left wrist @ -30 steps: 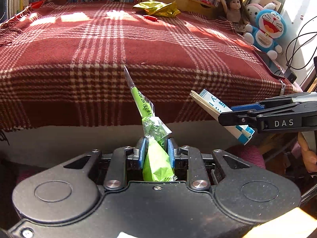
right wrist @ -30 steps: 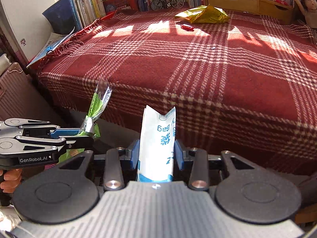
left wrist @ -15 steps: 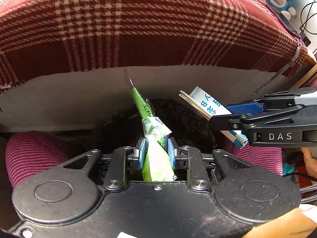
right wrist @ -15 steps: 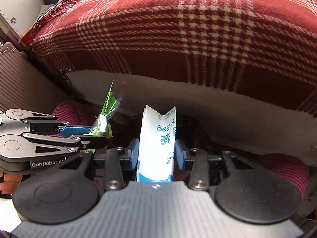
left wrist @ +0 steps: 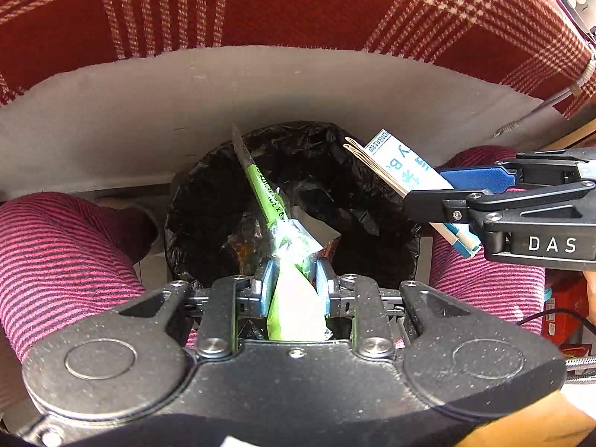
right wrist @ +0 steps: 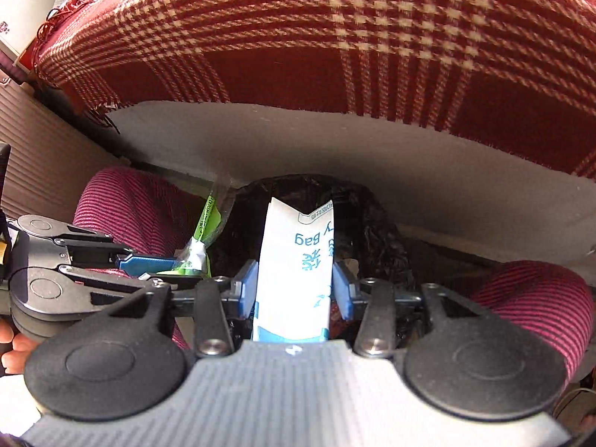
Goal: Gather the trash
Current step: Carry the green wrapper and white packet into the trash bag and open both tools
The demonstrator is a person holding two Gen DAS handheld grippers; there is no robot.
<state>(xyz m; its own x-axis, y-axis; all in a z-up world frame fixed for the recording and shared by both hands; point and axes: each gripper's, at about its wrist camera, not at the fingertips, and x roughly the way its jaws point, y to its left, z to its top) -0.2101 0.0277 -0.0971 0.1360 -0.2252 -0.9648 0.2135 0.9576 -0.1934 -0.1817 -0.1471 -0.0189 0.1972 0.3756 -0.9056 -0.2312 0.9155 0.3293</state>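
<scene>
Green wrapper point(left wrist: 294, 298) clamped in left tongs point(left wrist: 294, 283); right tongs point(right wrist: 294, 290) just loosening around white bag point(right wrist: 294, 260), over bin point(left wrist: 335, 171).

White paper bag with blue print point(right wrist: 294, 260) upright between the right gripper point(right wrist: 295, 287) pads, jaws just been opening, small gaps either side, black-lined bin point(right wrist: 376, 231) beneath, left gripper point(right wrist: 182, 266) left of the bin pinching a green wrapper point(right wrist: 205, 223), red plaid blanket point(right wrist: 335, 37) above.

"DAS" stood in white letters on the right gripper point(left wrist: 428, 201) body, read from my left wrist view. The white-and-blue paper bag point(right wrist: 294, 268) carried "Bag" upside down in blue, plus blue characters I couldn't read. Small black print ran along the green wrapper point(left wrist: 294, 290), too fine to make out.
</scene>
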